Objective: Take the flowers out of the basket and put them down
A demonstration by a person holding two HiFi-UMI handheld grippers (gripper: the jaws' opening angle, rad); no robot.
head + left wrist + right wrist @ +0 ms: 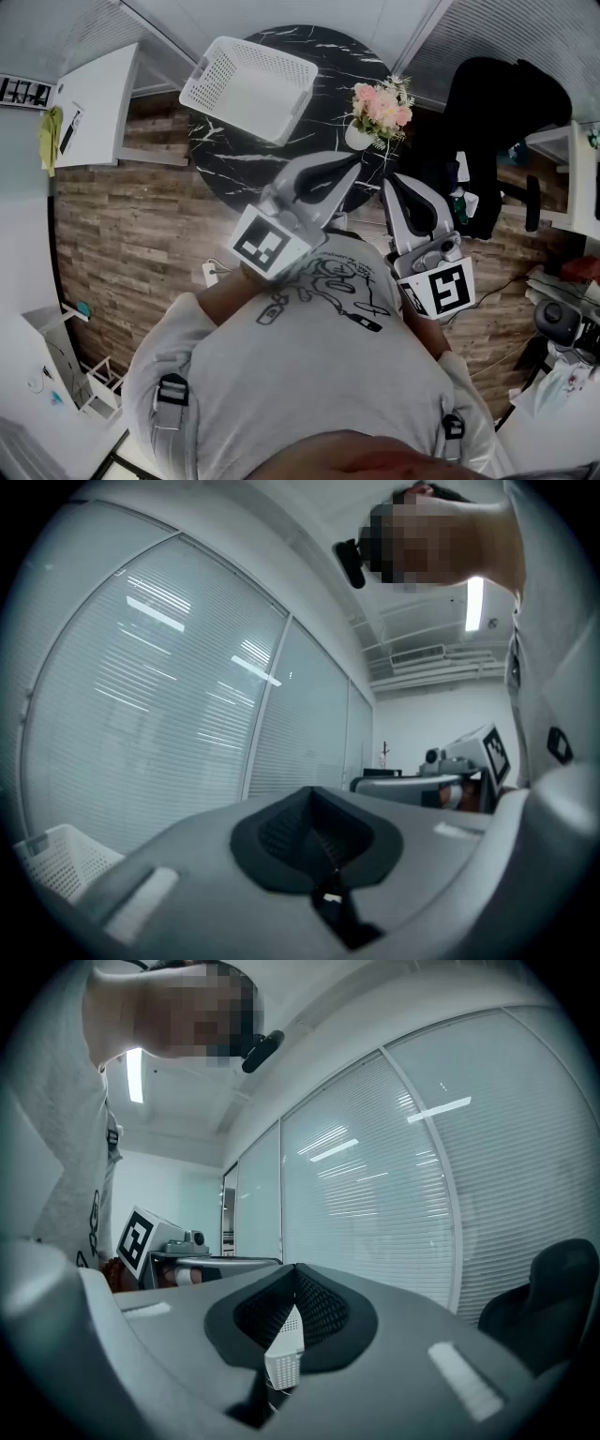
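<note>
Left gripper [352, 169] and right gripper [397, 187], mid-frame, both closed, no flowers held. Flowers [380, 108] stand upper right, outside basket [248, 75]. Looks done; stay clear of both.

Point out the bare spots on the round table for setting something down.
Bare marble of the table shows on the near side of the white basket, and in the strip between basket and flowers. The near edge is crowded by the left gripper and right gripper.
</note>
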